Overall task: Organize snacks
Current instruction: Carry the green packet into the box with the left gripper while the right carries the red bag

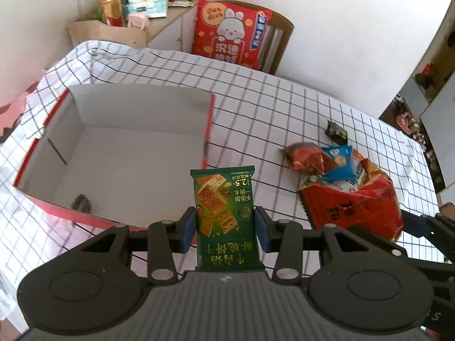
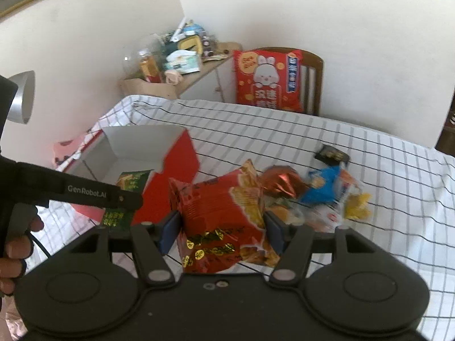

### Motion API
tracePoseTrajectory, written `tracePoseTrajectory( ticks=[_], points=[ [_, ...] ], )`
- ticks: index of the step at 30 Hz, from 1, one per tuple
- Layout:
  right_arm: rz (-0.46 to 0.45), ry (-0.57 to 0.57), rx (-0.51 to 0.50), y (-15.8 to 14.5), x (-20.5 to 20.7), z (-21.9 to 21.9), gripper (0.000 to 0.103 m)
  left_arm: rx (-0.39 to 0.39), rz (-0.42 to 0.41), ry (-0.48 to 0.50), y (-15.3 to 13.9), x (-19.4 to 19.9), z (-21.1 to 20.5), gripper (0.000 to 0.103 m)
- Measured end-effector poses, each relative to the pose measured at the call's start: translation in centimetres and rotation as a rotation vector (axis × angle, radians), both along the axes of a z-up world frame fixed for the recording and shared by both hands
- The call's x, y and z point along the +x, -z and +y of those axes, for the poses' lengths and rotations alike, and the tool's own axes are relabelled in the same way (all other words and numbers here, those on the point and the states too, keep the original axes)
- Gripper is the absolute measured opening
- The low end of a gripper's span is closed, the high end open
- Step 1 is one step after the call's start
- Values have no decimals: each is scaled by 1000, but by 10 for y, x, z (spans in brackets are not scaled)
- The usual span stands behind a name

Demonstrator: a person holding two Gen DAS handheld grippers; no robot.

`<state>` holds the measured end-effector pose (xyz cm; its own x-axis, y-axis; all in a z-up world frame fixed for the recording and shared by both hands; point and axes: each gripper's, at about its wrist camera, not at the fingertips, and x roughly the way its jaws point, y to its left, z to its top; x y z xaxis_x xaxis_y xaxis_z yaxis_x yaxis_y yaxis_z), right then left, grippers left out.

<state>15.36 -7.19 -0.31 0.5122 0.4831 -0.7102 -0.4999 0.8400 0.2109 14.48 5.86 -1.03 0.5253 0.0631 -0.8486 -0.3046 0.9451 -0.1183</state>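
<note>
we are mid-carry in the sorting of the snacks; our left gripper (image 1: 226, 228) has its blue pads pressed on either side of a green cracker packet (image 1: 226, 216), held upright just short of the near right corner of the open red box (image 1: 113, 136); our right gripper (image 2: 221, 227) is clamped on a red chip bag (image 2: 224, 218), which bulges between its pads above the checked tablecloth (image 2: 369, 170); the box looks nearly bare inside, save for one small dark thing (image 1: 81, 203) by its near wall, so we judge the job barely begun; the next move, as we read it, calls for the green packet to go forward and left over the rim, then for the pads to part once it is well inside; the chip bag would have to follow, and it is bulky enough to catch the red wall if brought in low; the loose pile (image 1: 335, 164) of a blue packet, a copper foil one and others lies well apart from the box on the right; its lower packets are covered by the upper ones, and in the right wrist view it is blurred; the small dark wrapper (image 1: 337, 132) beyond it is too small to name; the print on the chip bag is unreadable.
</note>
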Motion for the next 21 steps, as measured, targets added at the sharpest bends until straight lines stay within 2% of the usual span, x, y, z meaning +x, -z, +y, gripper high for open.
tracePoseTrajectory(
  ticks=[9, 21],
  points=[
    [-16, -56, 8, -9, 9, 55, 62, 3, -20, -93, -12, -8, 48, 42],
    [-20, -122, -17, 0, 27, 127, 62, 96, -12, -210, -13, -3, 121, 42]
  ],
)
